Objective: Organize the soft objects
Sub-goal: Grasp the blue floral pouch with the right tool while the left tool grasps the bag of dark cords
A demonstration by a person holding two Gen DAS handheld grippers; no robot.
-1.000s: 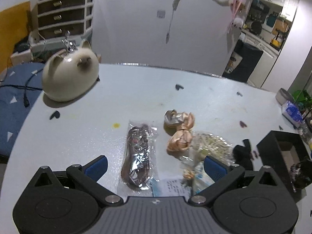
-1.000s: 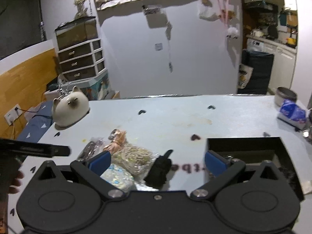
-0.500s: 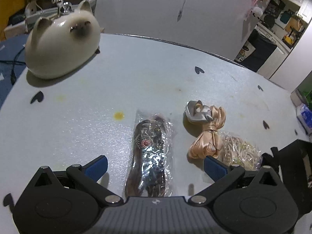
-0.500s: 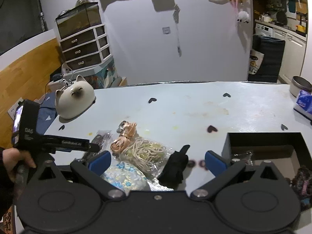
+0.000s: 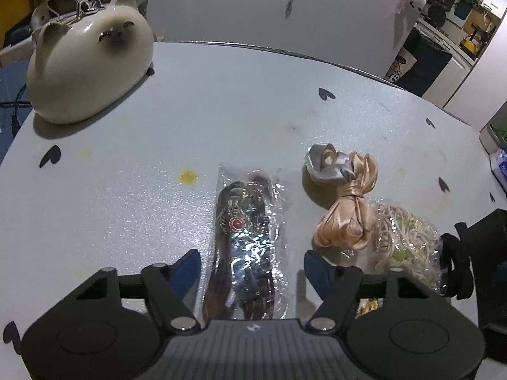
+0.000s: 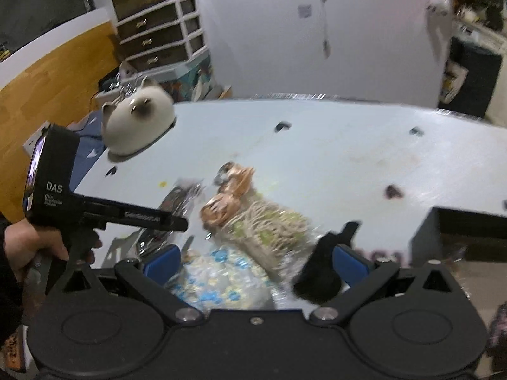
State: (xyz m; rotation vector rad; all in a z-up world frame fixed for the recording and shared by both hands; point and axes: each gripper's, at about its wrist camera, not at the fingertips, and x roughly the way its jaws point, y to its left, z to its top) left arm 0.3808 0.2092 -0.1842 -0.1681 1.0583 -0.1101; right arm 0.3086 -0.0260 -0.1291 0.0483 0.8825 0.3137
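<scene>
- Where my left gripper (image 5: 252, 261) sits lowest in its own view, its body cuts off the near end of the dark hair-piece packet (image 5: 245, 243), so I cannot see how far the packet runs toward me.
- Its blue pads (image 5: 187, 269) stand wide apart, one on each side of that packet, and I cannot tell whether either pad touches the wrapper.
- Off at 3 o'clock from the packet lies the peach satin scrunchie (image 5: 347, 221), touching the bag of cream hair ties (image 5: 402, 247), whose near edge is hidden behind the right pad.
- At the far 3 o'clock edge a black box (image 5: 488, 240) is cropped by the frame.
- Far off at 10 o'clock the ceramic cat (image 5: 88, 69) rests on the white table (image 5: 221, 101).
- My right gripper (image 6: 256, 259) view is smeared with blur; its jaws are wide, holding nothing.
- Between them I make out a blue-flowered bag (image 6: 218, 272), partly covered by the gripper body, and a black fabric piece (image 6: 323, 269) just beside the right pad; contact is unclear.
- At 9 o'clock the person's left hand (image 6: 28, 247) grips the other tool's handle.
</scene>
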